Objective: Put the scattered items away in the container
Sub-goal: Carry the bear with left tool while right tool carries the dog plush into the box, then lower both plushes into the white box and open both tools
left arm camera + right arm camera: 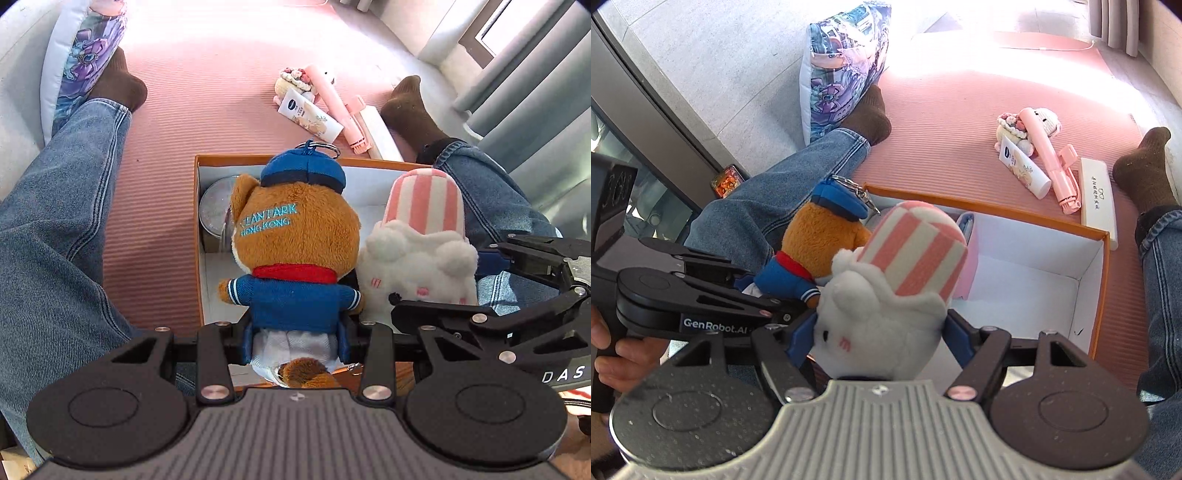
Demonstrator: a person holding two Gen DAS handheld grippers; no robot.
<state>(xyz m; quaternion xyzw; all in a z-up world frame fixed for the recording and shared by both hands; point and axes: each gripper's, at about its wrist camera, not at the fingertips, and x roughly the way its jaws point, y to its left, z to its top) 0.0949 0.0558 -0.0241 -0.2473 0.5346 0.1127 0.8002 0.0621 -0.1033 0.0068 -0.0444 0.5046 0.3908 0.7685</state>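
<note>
My left gripper (295, 341) is shut on a brown bear plush (293, 254) in a blue sailor suit and cap, held over the orange-rimmed white box (198, 206). My right gripper (877, 338) is shut on a white plush with a pink-striped hat (886, 295), also above the box (1102, 280). The bear shows in the right wrist view (827, 240), the white plush in the left wrist view (421, 251). A round metal tin (216, 214) and a pink item (971, 258) lie inside the box.
On the pink mat (221, 74) beyond the box lie a small knitted toy (1015, 127), a white tube (1025, 170), a pink selfie stick (1052, 158) and a long white case (1097, 199). The person's jeans legs and brown socks flank the box. A floral cushion (842, 62) stands far left.
</note>
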